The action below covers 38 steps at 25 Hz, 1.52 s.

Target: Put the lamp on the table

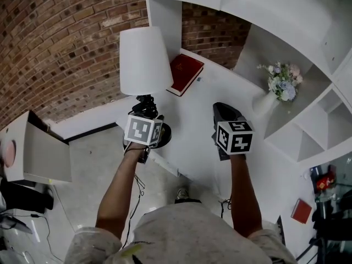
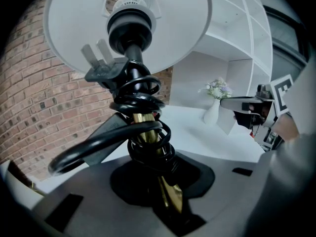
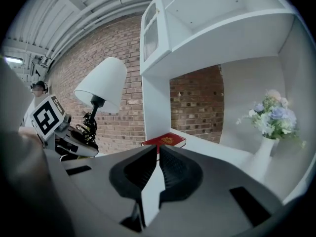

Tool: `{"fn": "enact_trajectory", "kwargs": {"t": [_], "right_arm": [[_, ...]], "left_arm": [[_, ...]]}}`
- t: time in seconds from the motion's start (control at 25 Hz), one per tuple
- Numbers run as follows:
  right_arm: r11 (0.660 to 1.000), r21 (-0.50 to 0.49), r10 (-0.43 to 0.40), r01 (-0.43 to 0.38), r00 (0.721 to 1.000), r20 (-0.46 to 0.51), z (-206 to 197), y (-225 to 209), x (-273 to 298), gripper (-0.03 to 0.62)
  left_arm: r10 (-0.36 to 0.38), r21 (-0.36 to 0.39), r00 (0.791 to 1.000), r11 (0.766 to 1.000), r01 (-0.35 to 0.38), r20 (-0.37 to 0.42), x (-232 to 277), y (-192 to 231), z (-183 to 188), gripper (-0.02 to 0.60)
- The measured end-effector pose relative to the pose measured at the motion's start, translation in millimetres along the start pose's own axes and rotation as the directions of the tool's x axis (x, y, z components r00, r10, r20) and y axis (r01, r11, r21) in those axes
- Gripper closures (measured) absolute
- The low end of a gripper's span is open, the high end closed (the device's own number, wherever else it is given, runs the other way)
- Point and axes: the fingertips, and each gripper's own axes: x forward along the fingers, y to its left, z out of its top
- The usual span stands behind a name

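**Lamp held at the table's left edge**

Lamp point(image 1: 146, 59) stood upright in the left gripper point(image 1: 146, 113). Its jaws were partly closed round the brass stem, among coils of black cord point(image 2: 140, 132), with the white shade above them. It was at the white table's point(image 1: 220, 87) left edge, near the red book point(image 1: 185, 73). To its right, the right gripper point(image 3: 158, 149) was closed and empty.

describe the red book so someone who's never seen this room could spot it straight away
Find the white table against the brick wall. At its back, at the foot of the white upright panel, lies the red book. It is the only flat, red thing there; the flower vase is pale and upright.
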Motion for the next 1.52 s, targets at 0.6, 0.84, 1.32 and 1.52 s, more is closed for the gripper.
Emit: {"fn": "enact_trajectory", "kwargs": {"t": [0.6,0.84,1.32,1.52], "right_arm": [[0.999,0.034,0.011,-0.011,1.0,-0.003,5,-56,51,0.589],[0.999,0.043,0.011,-0.011,1.0,-0.003,4,-69,57,0.589],[0.998,0.069,-0.008,0.008,1.0,0.003,-1,-84,56,0.589],[0.996,0.083,-0.024,0.023,1.0,0.014,-1,-93,51,0.589]], "left_arm": [[-0.004,0.006,1.0,1.0,0.004,-0.029,59,-2,39,0.482],[-0.003,0.016,0.999,1.0,0.004,-0.039,73,-6,45,0.482],[-0.028,0.044,0.998,0.999,0.031,-0.051,87,-20,55,0.482],[-0.036,0.07,0.998,0.997,0.04,-0.057,93,-27,60,0.483]]}}
